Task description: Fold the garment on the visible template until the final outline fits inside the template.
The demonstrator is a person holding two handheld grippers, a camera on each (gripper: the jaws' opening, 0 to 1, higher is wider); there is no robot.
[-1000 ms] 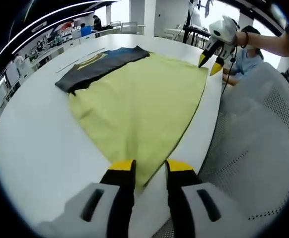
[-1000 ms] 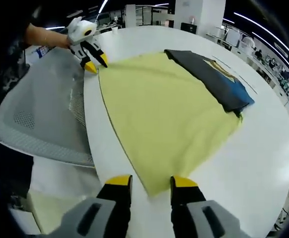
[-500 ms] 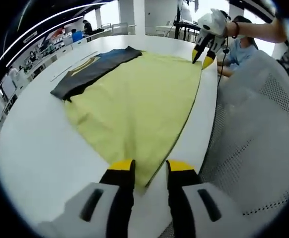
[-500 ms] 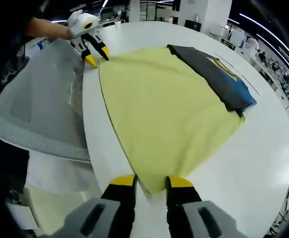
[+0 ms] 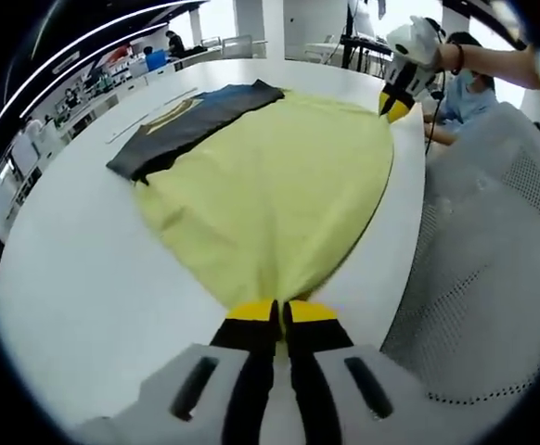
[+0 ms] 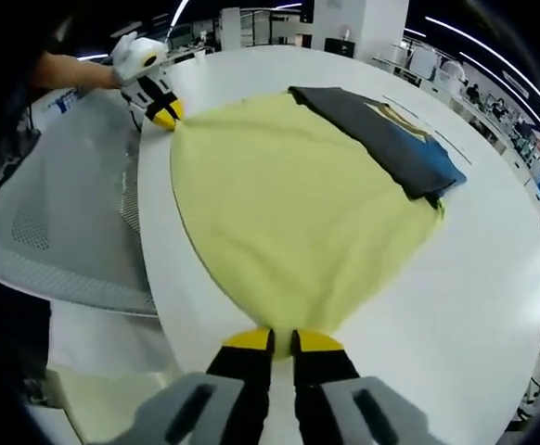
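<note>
Both grippers pinched shut on yellow cloth (image 5: 270, 185) near corners: left gripper (image 5: 270, 313), right gripper (image 6: 282, 340). Dark garment (image 5: 191, 116) lies along cloth's far edge, straight ahead of both.

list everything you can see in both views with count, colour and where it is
yellow cloth: 1, pale yellow, spread flat on the table, both near corners pinched
dark garment: 1, dark grey with blue and a yellow print, folded, along the yellow cloth's far edge, partly on it
table: 1, white, under both fabrics
mesh chair: 1, light grey, at the table's near edge
left gripper: 1, yellow tips, shut on a corner of the yellow cloth
right gripper: 1, yellow tips, shut on the other corner
person's arm: 1, bare forearm holding the left gripper
</note>
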